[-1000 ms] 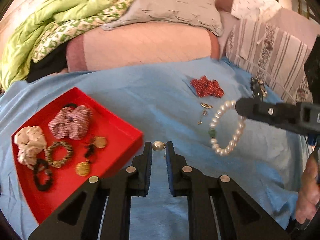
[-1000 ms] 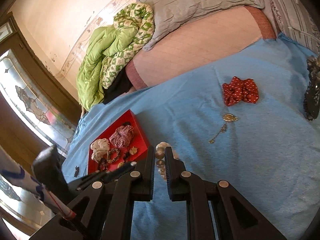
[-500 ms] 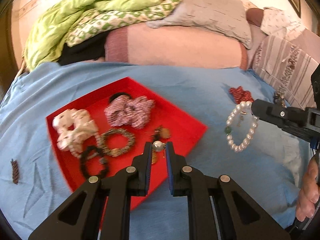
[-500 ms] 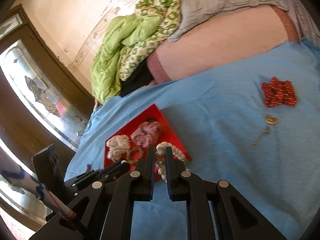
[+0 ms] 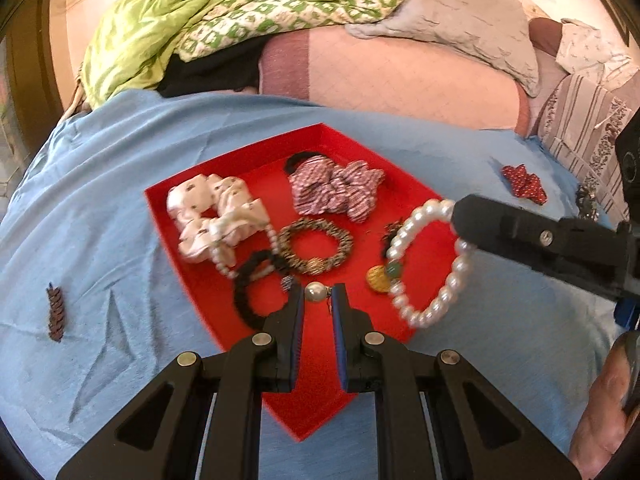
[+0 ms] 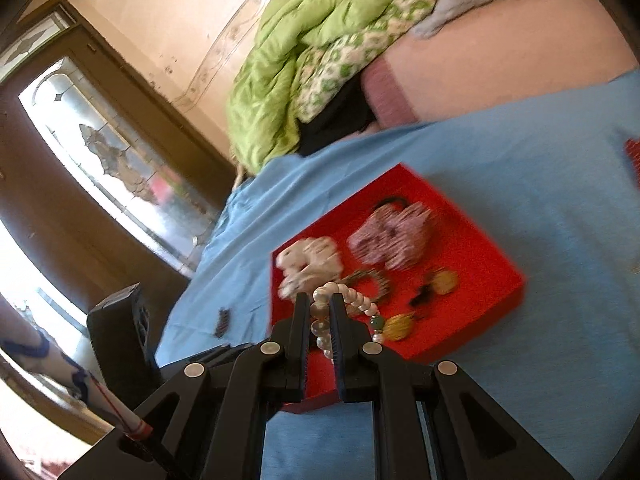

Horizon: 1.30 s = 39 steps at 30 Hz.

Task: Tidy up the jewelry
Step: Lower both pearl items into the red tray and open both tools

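Note:
A red tray (image 5: 404,184) lies on the blue bedsheet and holds scrunchies, bracelets and gold earrings. My left gripper (image 5: 317,295) is shut on a pearl earring (image 5: 315,292) and holds it over the tray's near part. My right gripper (image 6: 320,310) is shut on a pearl bracelet (image 5: 430,264), which hangs over the tray's right side; the bracelet also shows in the right wrist view (image 6: 344,300) over the tray (image 6: 472,236). A red dotted scrunchie (image 5: 524,184) lies on the sheet to the right.
A small brown hair clip (image 5: 56,312) lies on the sheet left of the tray. A dark ornate piece (image 5: 586,200) lies at the far right. A pink bolster (image 5: 400,76), grey pillow and green quilt (image 5: 192,12) are piled behind.
Both grippers have moved left from the open sheet to over the red tray, each carrying its piece. The tray now sits centred under them.

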Motion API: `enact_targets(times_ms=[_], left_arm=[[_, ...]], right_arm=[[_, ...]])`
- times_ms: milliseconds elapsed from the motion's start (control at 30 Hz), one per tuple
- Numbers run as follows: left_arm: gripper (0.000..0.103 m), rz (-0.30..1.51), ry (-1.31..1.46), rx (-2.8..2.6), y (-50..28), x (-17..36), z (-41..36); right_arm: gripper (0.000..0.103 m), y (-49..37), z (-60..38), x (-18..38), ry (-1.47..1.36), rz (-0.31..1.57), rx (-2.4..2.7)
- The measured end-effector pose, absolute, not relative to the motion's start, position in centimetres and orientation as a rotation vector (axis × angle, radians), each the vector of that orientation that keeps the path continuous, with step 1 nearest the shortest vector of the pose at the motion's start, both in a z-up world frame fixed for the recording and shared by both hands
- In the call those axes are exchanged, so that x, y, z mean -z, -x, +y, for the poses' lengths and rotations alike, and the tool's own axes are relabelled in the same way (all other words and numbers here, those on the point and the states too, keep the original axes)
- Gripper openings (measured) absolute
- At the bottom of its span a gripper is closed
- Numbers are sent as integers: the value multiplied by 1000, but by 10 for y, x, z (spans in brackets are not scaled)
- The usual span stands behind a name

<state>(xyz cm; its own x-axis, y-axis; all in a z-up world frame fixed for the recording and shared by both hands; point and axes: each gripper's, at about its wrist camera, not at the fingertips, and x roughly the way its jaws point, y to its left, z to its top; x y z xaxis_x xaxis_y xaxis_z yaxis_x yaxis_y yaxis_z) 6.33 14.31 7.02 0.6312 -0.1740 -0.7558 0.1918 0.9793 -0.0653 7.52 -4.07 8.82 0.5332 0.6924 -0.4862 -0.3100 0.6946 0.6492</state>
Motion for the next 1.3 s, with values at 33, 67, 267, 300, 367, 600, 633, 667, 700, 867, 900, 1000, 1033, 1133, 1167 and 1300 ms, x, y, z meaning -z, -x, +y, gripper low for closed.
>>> enact_targets(times_ms=[33,67,267,300,367,600,633,667,700,867,900,1000,1033,1133,1167,1300], left_arm=[[13,868,-20,205,-63,-69,146],[13,874,-18,202,-64,-67,148],[13,906,-22,190,-68,-59,151],[13,910,-23,190,-69,-58,150],[13,919,-26,190,-71,-56,149],[13,942,-23,174,-76,-50,150],[13,945,-23,173,-77,-49,150],[13,948,-24,172,-78,-48,149],[13,951,-26,171,-79,-47,148],[13,959,-35,175,-81,-44,144],[13,961,-37,175,-82,-44,142],[13,968,-40,171,-82,-42,142],[13,969,-41,170,-82,-42,141],[13,972,-41,167,-82,-41,142],[13,972,-41,166,-83,-41,142],[13,975,-37,161,-83,-41,143]], right_arm=[[11,-77,-38,-85,-537,814,-638],[11,-79,-34,-80,-537,830,-640],[11,-87,-30,-57,-511,914,-586],[11,-87,-32,-55,-504,922,-574],[11,-88,-34,-53,-489,928,-551],[11,-89,-38,-53,-432,921,-494],[11,-90,-38,-53,-420,919,-487],[11,-89,-38,-54,-411,916,-480],[11,-89,-38,-54,-402,913,-475],[11,-90,-38,-50,-390,926,-472],[11,-90,-38,-50,-386,929,-471],[12,-91,-38,-49,-380,935,-467],[12,-91,-37,-48,-379,936,-465],[12,-92,-37,-45,-379,947,-461],[12,-93,-36,-43,-379,952,-462],[12,-92,-32,-43,-359,950,-463]])
